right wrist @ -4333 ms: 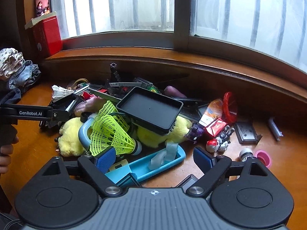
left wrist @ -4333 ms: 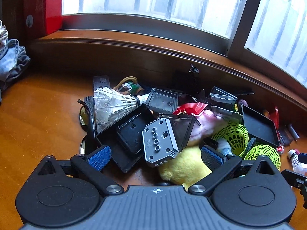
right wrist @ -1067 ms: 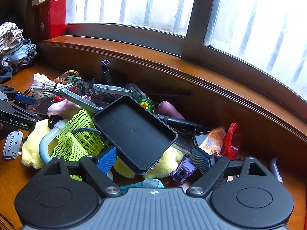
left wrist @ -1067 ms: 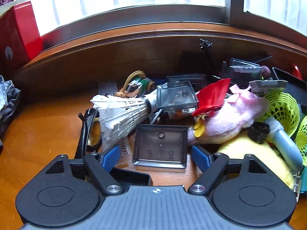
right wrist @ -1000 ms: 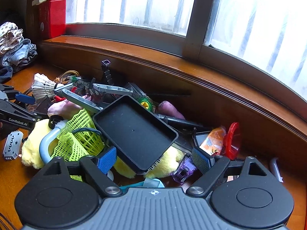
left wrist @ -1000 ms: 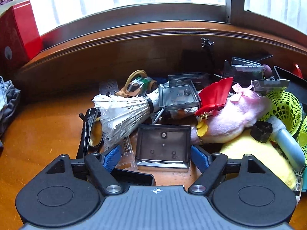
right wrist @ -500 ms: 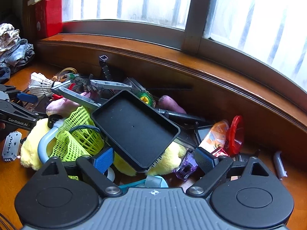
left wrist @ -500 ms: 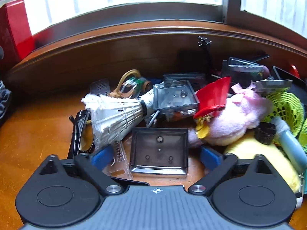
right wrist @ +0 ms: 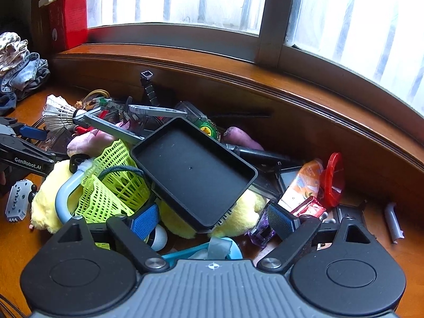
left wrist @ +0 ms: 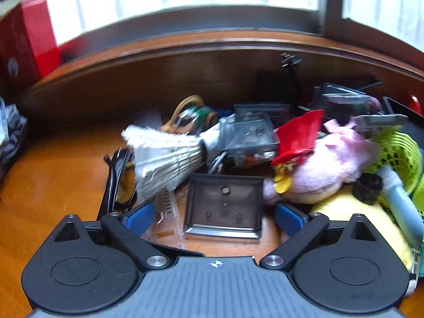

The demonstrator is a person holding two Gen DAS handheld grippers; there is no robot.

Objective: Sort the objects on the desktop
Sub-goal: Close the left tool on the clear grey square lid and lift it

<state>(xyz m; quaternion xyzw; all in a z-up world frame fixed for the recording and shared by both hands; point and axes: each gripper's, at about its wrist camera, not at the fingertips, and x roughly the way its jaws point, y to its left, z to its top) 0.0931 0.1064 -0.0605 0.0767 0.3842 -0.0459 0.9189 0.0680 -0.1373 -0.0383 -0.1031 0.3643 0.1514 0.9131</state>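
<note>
While left gripper (left wrist: 216, 216) hung low over desk (left wrist: 53, 175), fingers spread wide, nothing clamped. Smoky plastic tray (left wrist: 224, 206) sat flat dead ahead, right between blue pads (left wrist: 139, 216), open side up, long axis roughly crosswise to fingers. Left clearly nearer. Guess: straight push forward, then squeeze. Beyond it white shuttlecock (left wrist: 167, 156), pink plush (left wrist: 336, 169). Right gripper (right wrist: 216, 221) also spread, empty, parked over black tray (right wrist: 193, 169) tilted on yellow plush (right wrist: 47, 198) further right in pile. Bit blurry though.
</note>
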